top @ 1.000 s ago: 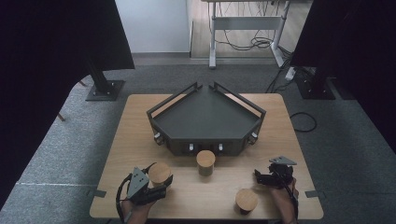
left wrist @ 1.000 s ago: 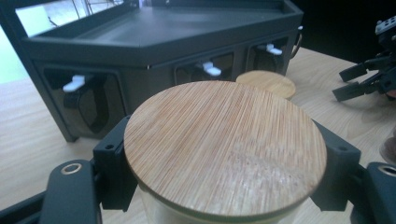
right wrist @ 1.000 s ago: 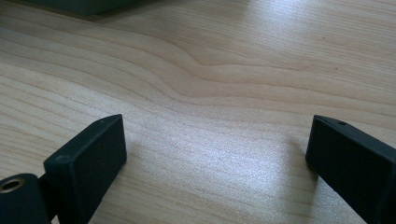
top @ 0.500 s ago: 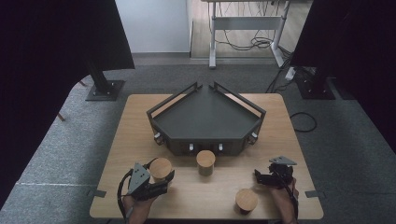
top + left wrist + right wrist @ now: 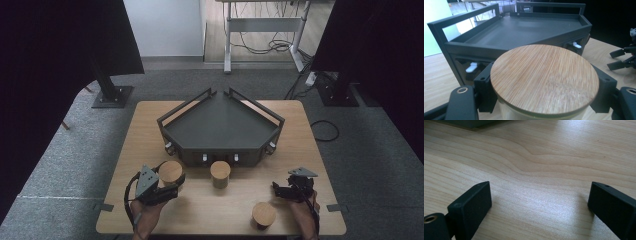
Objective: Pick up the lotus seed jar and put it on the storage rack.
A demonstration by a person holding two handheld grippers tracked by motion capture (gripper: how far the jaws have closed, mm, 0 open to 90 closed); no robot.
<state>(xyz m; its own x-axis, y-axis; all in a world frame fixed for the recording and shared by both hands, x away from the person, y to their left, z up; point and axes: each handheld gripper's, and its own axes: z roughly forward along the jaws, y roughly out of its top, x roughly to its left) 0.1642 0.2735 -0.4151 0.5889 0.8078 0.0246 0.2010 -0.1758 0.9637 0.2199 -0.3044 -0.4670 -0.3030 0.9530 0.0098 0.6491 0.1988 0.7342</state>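
A glass jar with a round bamboo lid [image 5: 170,171] sits between the jaws of my left gripper [image 5: 172,178] at the front left of the wooden table. In the left gripper view the lid [image 5: 544,75] is close up, and the black jaws of the left gripper [image 5: 544,87] press on the jar from both sides. My right gripper [image 5: 277,190] rests low at the front right, open. In the right gripper view its fingertips [image 5: 471,202] stand wide apart over bare wood, nothing between them.
A dark five-sided tray [image 5: 220,125] with railings stands mid-table, just beyond the held jar [image 5: 524,30]. A second lidded jar [image 5: 220,172] stands in front of the tray, a third [image 5: 263,214] near the front edge by my right hand.
My left gripper has shifted a little toward the tray with the jar in it. The right gripper has kept still.
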